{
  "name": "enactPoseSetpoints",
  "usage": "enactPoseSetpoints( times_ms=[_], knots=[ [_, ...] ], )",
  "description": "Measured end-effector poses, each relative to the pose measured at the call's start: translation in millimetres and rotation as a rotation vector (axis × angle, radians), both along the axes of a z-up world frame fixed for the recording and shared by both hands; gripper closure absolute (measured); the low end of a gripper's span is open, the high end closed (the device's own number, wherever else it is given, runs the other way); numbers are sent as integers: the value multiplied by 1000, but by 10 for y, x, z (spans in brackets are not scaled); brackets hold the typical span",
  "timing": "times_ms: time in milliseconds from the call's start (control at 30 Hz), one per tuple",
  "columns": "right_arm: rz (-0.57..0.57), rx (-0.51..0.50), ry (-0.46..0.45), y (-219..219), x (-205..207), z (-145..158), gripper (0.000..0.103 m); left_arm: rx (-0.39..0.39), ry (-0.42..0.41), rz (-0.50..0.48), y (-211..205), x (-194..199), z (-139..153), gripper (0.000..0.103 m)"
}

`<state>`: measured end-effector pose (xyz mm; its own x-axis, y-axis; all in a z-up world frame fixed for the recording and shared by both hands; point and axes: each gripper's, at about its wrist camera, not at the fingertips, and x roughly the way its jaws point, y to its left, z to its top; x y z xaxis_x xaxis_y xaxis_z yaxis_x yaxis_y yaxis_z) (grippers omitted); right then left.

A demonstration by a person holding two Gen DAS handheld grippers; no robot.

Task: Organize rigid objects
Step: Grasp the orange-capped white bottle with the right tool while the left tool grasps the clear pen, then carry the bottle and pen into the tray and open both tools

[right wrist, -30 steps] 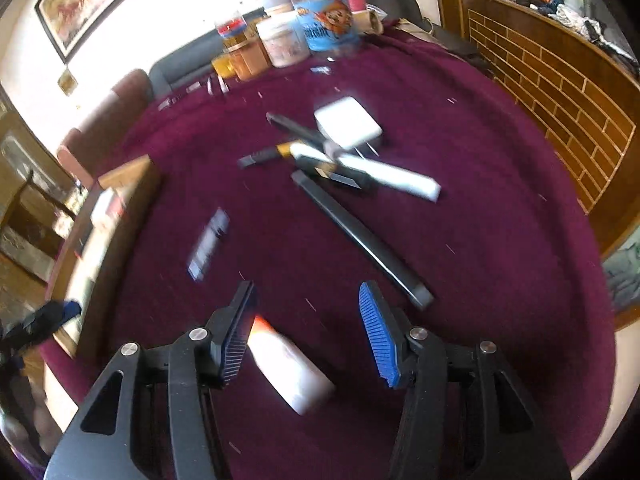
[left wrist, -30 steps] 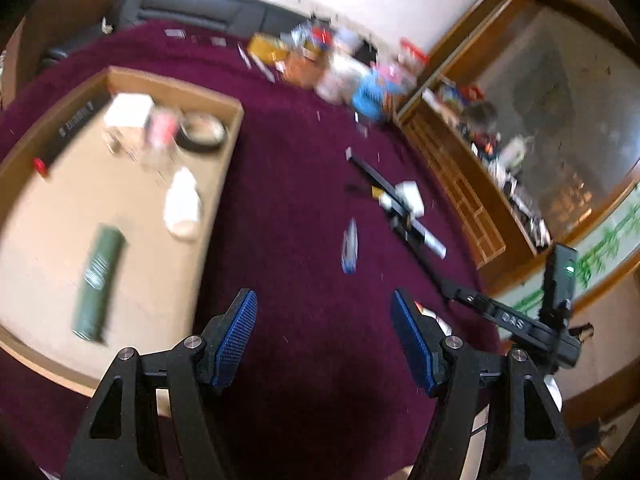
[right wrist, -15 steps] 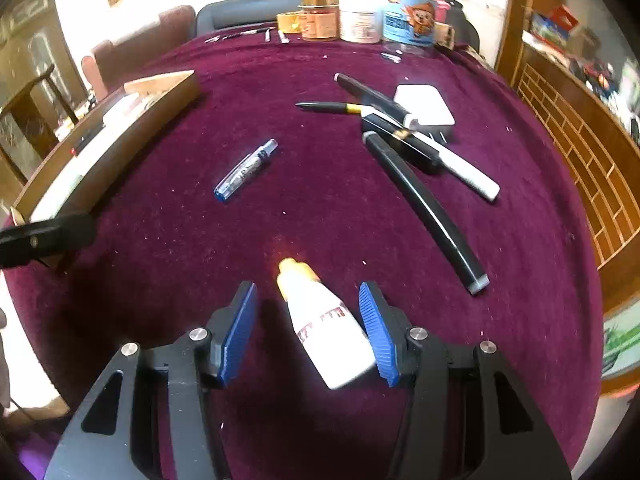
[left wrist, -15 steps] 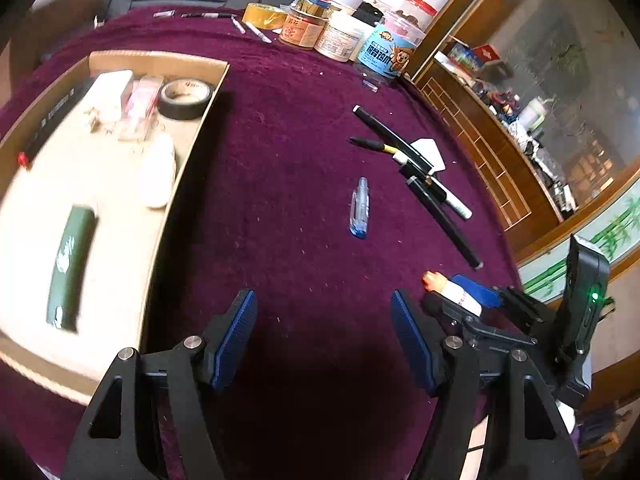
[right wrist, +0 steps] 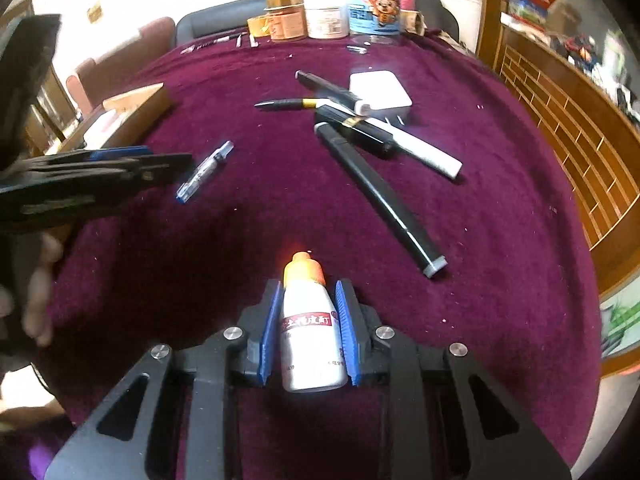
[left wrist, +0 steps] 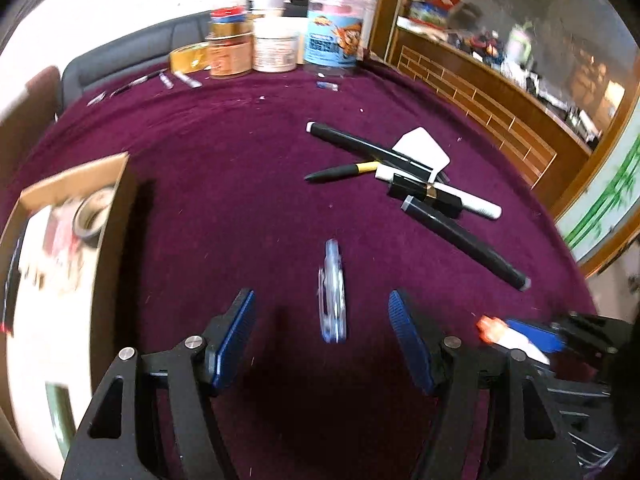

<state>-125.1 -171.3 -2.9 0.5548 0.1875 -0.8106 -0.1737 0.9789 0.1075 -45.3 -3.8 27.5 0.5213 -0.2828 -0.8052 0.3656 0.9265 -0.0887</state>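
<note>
Your right gripper (right wrist: 308,332) is clamped on the little white bottle (right wrist: 310,344) with the orange cap, pads on both sides of the body, cap pointing forward. The grip looks centred, so I'd just lift straight up off the purple tablecloth (right wrist: 500,240) before swinging anywhere; that cloth looks grabby enough to drag the base.

The left gripper (left wrist: 322,340) is wide open with the clear blue pen (left wrist: 332,292) lying right between the pads, roughly in line with them. Drop lower so the pads meet the barrel near its middle rather than the tip, then close gently. It's thin and probably slick, so a pinch at one end could make it pivot.

Both pieces most likely belong in the cardboard tray (left wrist: 116,216) over on the left, which already holds a tape roll (left wrist: 90,216) and other bits. Take the pen in first, since that hand is nearer, and keep the two tools from crossing. Leave the pile of markers (right wrist: 384,136) and the white charger (right wrist: 380,90) for later.
</note>
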Motion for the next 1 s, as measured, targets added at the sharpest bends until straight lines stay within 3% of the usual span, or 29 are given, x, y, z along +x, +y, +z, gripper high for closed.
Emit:
enactPoseSetpoints(
  times_ms=[100,133,233,433,700,900,1000],
  knots=[
    [-6,29,2,-74,0,0,78,51,14,-6,-123,138,-112,70],
    [-4,30,1,-76,-2,0,78,77,24,-19,-176,163,-172,90],
    [9,2,-10,-44,-23,-5,77,145,-34,-36,-266,95,-184,91],
    [44,-84,-32,66,-59,-16,77,77,-22,-40,-120,-16,-68,91],
    [2,42,-22,-41,-80,67,78,-98,-52,-14,198,-271,308,91],
    [32,111,-39,146,-77,301,78,-230,-56,77,851,-347,549,91],
    [68,157,-38,305,-37,422,78,-242,-75,146,1215,-334,598,91]
  ],
)
